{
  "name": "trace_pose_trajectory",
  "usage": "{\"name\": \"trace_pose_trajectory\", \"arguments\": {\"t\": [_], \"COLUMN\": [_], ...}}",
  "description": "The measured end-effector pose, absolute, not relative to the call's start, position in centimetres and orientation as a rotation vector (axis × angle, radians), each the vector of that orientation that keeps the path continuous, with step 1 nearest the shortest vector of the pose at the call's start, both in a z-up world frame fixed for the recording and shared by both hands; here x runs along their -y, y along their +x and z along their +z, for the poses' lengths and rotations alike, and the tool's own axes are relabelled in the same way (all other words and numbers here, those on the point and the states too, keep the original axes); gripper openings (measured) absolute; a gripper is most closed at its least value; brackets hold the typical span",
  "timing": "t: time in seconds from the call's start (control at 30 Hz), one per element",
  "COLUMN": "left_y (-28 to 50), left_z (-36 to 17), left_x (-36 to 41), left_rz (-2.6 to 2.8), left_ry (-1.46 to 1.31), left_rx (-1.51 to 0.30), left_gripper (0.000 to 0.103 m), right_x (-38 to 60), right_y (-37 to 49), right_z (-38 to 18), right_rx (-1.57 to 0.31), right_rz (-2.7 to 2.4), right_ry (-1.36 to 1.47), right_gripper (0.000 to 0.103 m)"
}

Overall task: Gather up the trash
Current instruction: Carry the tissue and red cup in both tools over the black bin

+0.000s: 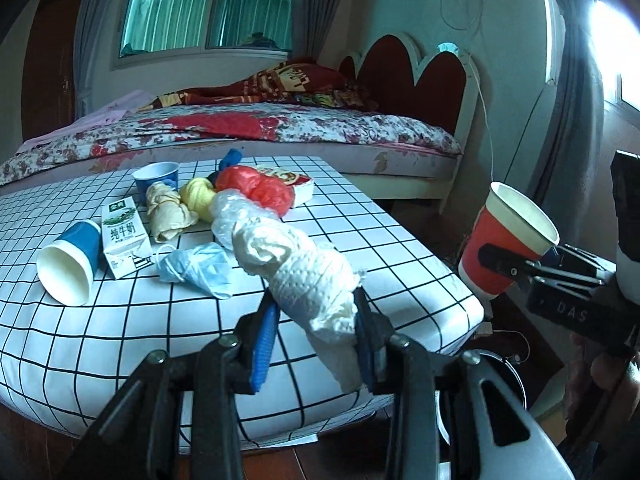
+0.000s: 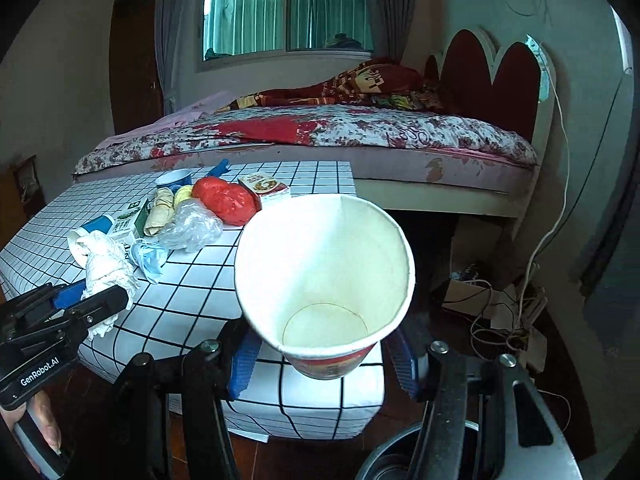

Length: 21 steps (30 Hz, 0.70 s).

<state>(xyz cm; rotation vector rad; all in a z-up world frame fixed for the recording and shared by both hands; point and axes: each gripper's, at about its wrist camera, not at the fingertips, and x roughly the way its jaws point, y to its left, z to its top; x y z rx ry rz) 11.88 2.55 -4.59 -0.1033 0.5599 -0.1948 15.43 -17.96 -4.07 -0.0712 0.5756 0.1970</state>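
The tissue wad (image 1: 316,280) is soft embossed paper, matt and crumpled. The red cup (image 2: 326,276) is smooth paper, white inside. The table cover (image 1: 120,320) looks like smooth cloth. The clear bag (image 2: 192,228) is glossy, wrinkled plastic. The gripper pads (image 1: 264,344) are ribbed blue plastic.

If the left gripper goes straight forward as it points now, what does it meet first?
Probably the clear plastic bag, just beyond the tissue wad held by the left gripper; depth is uncertain.

The left gripper (image 1: 316,336) has black scissor-like linkage arms, silver screws at the pivots and ribbed blue pads (image 1: 264,344). The right gripper (image 2: 324,360) matches; white "GenRobot.AI" lettering marks one body.
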Motion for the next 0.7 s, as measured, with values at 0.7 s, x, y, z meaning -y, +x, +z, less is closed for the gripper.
{"name": "trace_pose_trajectory", "arguments": {"t": [0.7], "left_y": [8.5], "left_z": [-8.3], "left_x": [14.8], "left_rz": [-0.628], "left_ry": [-0.001], "left_rx": [-0.738], "left_gripper": [0.037], "right_x": [31.9], "right_y": [7.7], "right_z": [-10.1], "right_rx": [-0.744], "right_rz": [0.056], "right_ry": [-0.029], "right_gripper": [0.06]}}
